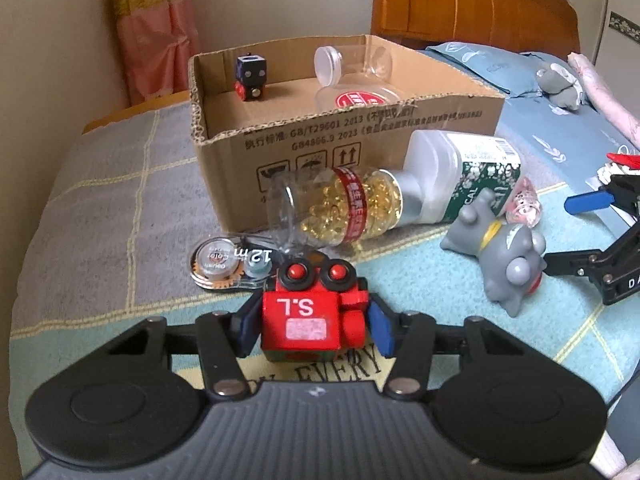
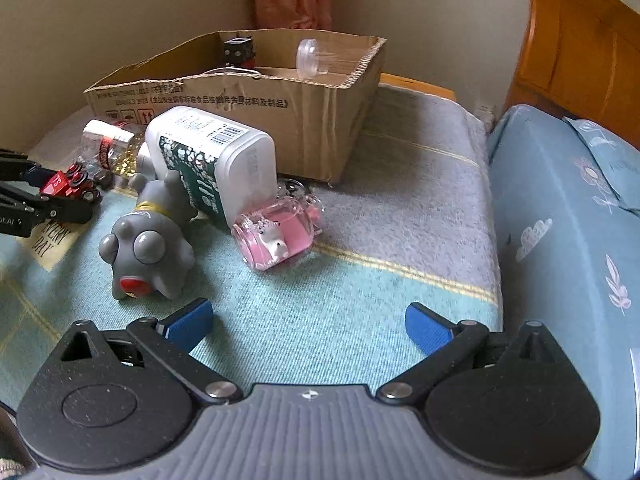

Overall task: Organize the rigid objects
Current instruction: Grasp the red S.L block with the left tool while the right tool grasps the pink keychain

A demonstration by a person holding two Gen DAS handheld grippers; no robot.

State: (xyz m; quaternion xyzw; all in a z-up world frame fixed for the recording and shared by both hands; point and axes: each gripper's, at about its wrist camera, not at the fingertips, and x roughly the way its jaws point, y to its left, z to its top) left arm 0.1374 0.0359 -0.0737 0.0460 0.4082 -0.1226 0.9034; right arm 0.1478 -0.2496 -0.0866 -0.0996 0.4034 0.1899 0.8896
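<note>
The red toy robot (image 1: 306, 316) is clamped between the blue pads of the left gripper (image 1: 314, 326) on the blanket (image 2: 340, 320), near the cardboard box (image 1: 348, 148). The right gripper (image 2: 308, 326) is held wide open, apparently over bare blanket.

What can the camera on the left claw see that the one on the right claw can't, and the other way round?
Only the left view shows the correction tape and the left claw shut on the red toy robot from close up. Only the right view shows the right claw open over bare blanket, and the whole pink bottle. Both show the cardboard box, the gray cat figure, the white bottle and the capsule jar.
</note>
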